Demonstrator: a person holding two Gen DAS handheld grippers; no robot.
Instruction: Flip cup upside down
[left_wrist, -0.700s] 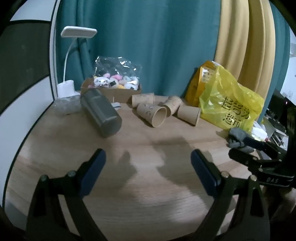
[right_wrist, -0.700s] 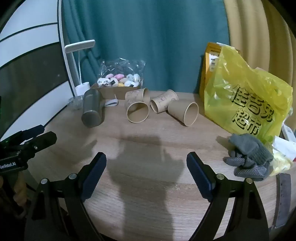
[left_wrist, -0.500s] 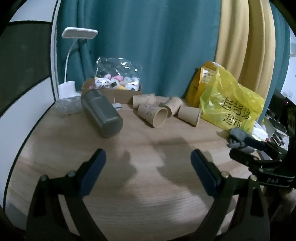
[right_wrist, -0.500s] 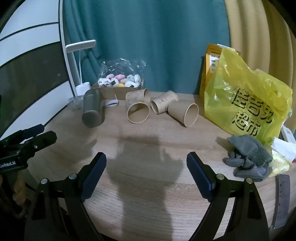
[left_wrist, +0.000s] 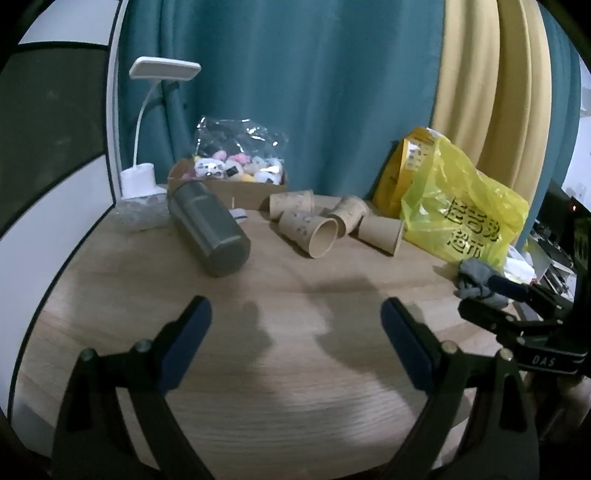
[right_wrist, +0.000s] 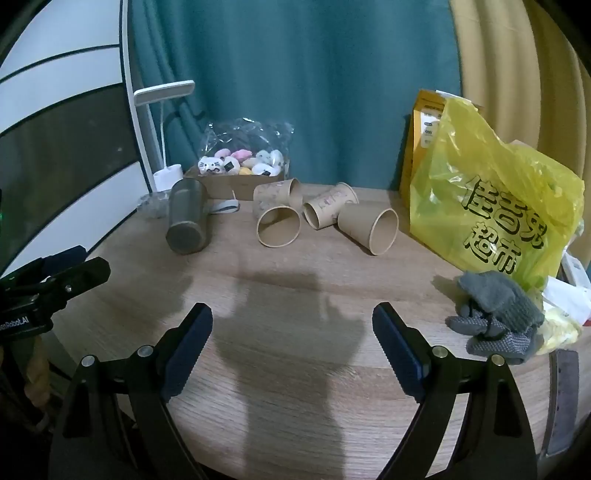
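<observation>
Several brown paper cups lie on their sides in a cluster at the back of the wooden table (right_wrist: 295, 354). The nearest ones in the right wrist view are an open-mouthed cup (right_wrist: 277, 226) and a cup (right_wrist: 369, 229) to its right. The cluster also shows in the left wrist view (left_wrist: 310, 232). A grey metal cup (left_wrist: 208, 232) lies on its side to the left, also in the right wrist view (right_wrist: 186, 221). My left gripper (left_wrist: 295, 343) and right gripper (right_wrist: 291, 347) are both open and empty, well short of the cups.
A yellow plastic bag (right_wrist: 487, 206) stands at the right with grey gloves (right_wrist: 495, 314) in front of it. A cardboard box of small toys (right_wrist: 240, 170) and a white desk lamp (right_wrist: 162, 140) stand at the back left. Curtains hang behind.
Both views have shifted very slightly. The cups and the grippers' openings are unchanged.
</observation>
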